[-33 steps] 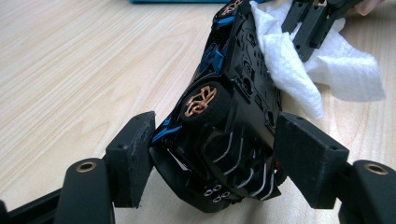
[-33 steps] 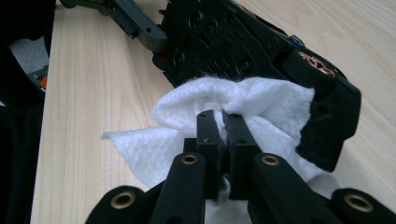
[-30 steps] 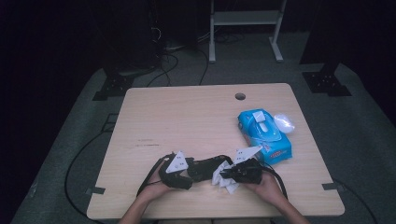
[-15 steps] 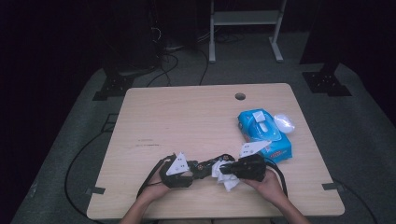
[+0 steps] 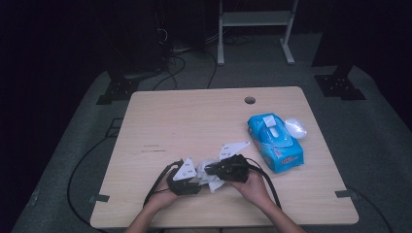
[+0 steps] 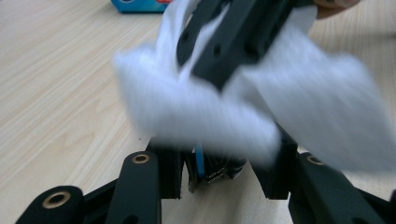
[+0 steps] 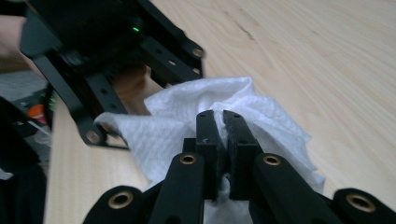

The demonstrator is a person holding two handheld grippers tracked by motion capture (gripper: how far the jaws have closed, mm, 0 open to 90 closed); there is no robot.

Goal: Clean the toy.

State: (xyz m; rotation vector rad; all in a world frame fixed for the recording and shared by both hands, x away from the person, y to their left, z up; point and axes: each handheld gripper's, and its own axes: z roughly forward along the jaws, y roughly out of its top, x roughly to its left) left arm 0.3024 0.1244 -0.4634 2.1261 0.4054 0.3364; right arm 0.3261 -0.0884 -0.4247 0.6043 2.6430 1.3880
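Observation:
A crumpled white wipe (image 5: 212,177) hangs between my two grippers near the table's front edge. My right gripper (image 7: 223,116) is shut on its middle fold, the pads pressed together over the wipe (image 7: 196,100). In the high view the right gripper (image 5: 228,167) sits just right of the left gripper (image 5: 188,177). My left gripper (image 6: 224,154) has just been closing, with the blurred wipe (image 6: 201,112) draped over its tips. A corner of the wipe lies at its fingertips. A small dark bit with a blue stripe (image 6: 205,165) shows between the left jaws; what it is I cannot tell.
A blue pack of wipes (image 5: 274,141) lies at the right of the wooden table (image 5: 194,121), with a clear plastic lid (image 5: 295,127) beside it. A round cable hole (image 5: 249,100) is near the far edge. Black cables trail from both grippers off the front.
My right gripper has moved left and a little up toward the left gripper, carrying the wipe. The left gripper stayed in place.

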